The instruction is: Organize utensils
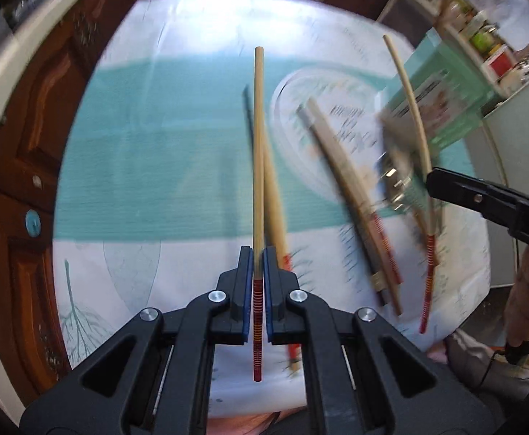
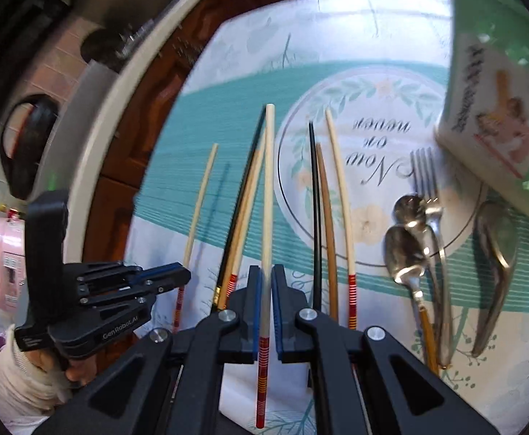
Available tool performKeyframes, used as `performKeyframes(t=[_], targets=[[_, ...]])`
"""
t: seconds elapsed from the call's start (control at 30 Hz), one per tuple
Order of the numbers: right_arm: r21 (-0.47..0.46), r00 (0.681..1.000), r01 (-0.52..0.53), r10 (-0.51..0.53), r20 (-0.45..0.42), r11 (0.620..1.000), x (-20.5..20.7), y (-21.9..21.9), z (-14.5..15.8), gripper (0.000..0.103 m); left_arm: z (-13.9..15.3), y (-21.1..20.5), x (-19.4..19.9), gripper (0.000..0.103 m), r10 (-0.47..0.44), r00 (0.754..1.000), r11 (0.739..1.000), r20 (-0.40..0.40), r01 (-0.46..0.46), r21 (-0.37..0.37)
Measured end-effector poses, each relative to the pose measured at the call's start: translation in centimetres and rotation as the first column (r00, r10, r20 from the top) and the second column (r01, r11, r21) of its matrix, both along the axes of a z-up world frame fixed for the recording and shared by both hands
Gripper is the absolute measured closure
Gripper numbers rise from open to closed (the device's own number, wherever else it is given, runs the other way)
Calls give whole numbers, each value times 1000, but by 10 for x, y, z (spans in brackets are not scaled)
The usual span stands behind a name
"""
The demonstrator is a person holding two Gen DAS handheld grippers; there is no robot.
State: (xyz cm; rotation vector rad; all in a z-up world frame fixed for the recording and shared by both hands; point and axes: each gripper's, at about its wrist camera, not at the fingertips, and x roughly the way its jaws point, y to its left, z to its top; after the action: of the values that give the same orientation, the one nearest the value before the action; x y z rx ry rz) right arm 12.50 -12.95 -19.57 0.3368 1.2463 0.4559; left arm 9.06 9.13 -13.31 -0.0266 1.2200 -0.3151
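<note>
The counter (image 2: 337, 14) under its teal and white cloth (image 2: 199, 181) carries nearly everything. The green box (image 2: 500, 108) stands at the right edge, tilted in my view, and I judge it the likely holder for the utensils, though I cannot see inside it. Nothing visible looks sorted yet, so by my reading the task is at an early stage.

Just left of the box's near end lie the metal pieces: 1 fork (image 2: 427, 177) and 2 spoons (image 2: 405, 250) overlapping in a heap, with 1 more spoon (image 2: 496, 253) apart on the right. These are untouched.

On the cloth, loose chopsticks lie in 2 clusters: a black, a brown and a pale one (image 2: 340, 188) on the printed circle, and a black and a tan one (image 2: 244, 203) crossing to the left.

My left gripper (image 1: 258, 282) is clamped on 1 chopstick (image 1: 259, 145) near its red-banded end, and it is lifted off the cloth. My right gripper (image 2: 265, 304) is closed on another (image 2: 269, 199), also near the striped end.

So 2 sticks are in hand, and about 5 more plus the metal pieces are left.
</note>
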Motion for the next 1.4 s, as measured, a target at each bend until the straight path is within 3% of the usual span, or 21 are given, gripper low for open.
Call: performKeyframes(t=[0.17,0.3,0.37,0.47,0.6,0.7,0.87,0.97,1.2,1.4], targets=[[30,973,70,-74,217,997,-24,-36,52,98,75,-28,9,100,-4,976,995,217,25,-93],[22,895,183,-176,410,983,-32,-65,92,98,133,-61,25,100,11,921,984,388,58,-167],[37,834,258,-242,496,965,-33,-82,111,98,149,-80,37,100,41,891,977,452,60,-207],[100,718,359,-344,605,928,-32,-108,132,98,160,-114,55,100,82,845,965,528,64,-254],[139,504,468,-393,769,873,-37,-124,146,98,169,-151,88,100,140,808,941,572,71,-330],[160,423,504,-404,811,849,-30,-132,141,98,164,-176,110,100,164,792,929,588,75,-362],[167,342,556,-406,847,815,-17,-139,128,98,140,-211,133,100,152,786,927,600,96,-361],[130,353,552,-372,859,824,-4,-141,119,98,118,-220,144,100,151,793,926,590,95,-365],[-1,433,499,-248,866,867,12,-129,89,98,66,-214,148,100,138,821,933,554,80,-352],[-104,537,400,-141,831,911,13,-120,63,97,41,-214,141,99,103,837,950,538,78,-304]])
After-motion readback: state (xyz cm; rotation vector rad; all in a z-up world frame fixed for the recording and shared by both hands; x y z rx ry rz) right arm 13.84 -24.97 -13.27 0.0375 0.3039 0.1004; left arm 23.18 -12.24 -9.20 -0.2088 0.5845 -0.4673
